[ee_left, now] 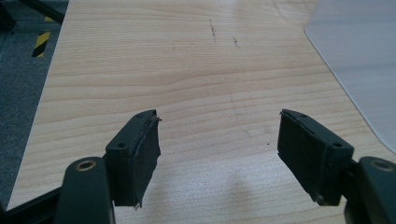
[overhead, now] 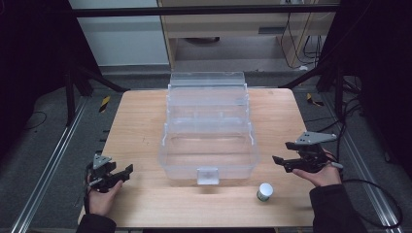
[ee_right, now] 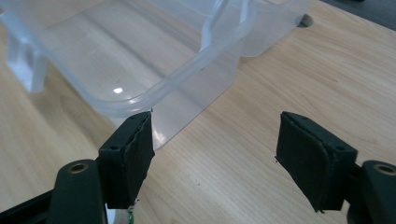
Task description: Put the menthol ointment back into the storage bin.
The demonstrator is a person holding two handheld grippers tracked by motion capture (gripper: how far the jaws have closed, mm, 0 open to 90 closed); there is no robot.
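The bench (overhead: pixel 145 121) is of light wood with a fine grain. The box (overhead: pixel 209 145) in its middle is clear and colourless. The small jar (overhead: pixel 265 192) near the front edge is white with a green band. Both tongs, left (overhead: pixel 127 171) and right (overhead: pixel 279 160), are black with grey plates.

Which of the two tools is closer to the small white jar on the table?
The right tool: the white jar stands just below it, near the table's front edge, while the left tool is beyond the clear box.

Wooden table (overhead: pixel 145 121): clear box (overhead: pixel 209 145), small jar (overhead: pixel 265 191).
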